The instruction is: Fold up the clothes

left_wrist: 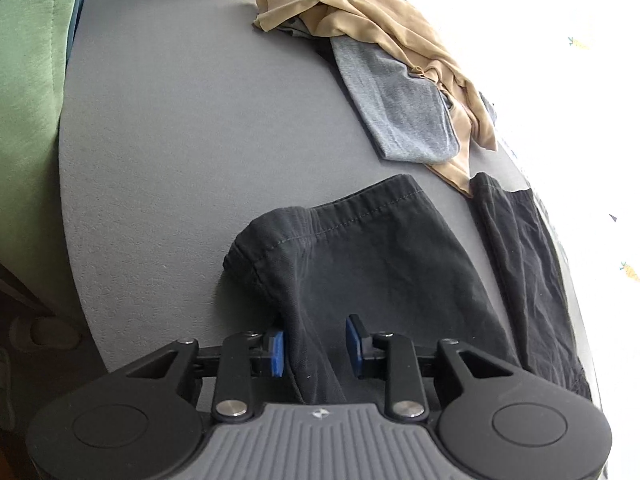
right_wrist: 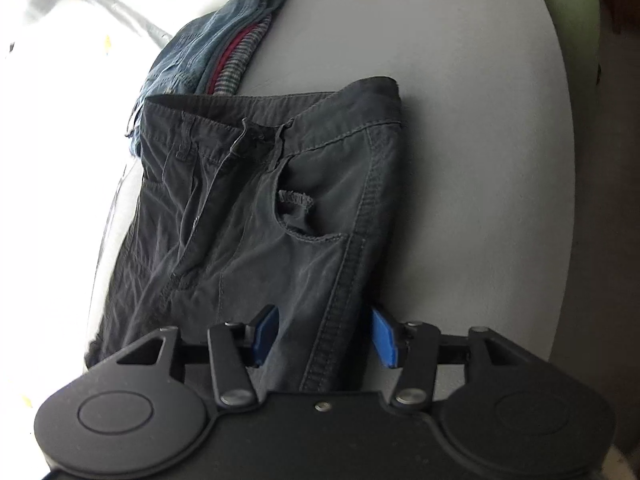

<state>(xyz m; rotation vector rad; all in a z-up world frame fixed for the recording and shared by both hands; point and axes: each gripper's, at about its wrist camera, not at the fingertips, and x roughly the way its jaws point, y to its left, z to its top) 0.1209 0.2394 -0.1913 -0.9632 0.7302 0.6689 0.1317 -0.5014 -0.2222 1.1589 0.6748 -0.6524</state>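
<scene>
From the left wrist, the left gripper [left_wrist: 315,346] straddled a bunched edge of the black trousers [left_wrist: 376,252] on the grey table [left_wrist: 168,152] — pads not yet pressing, jaws apart.

From the right wrist, the right gripper [right_wrist: 325,335] likewise stood open around the side seam. Grasping for a fold seemed underway; both needed to pinch next.
</scene>
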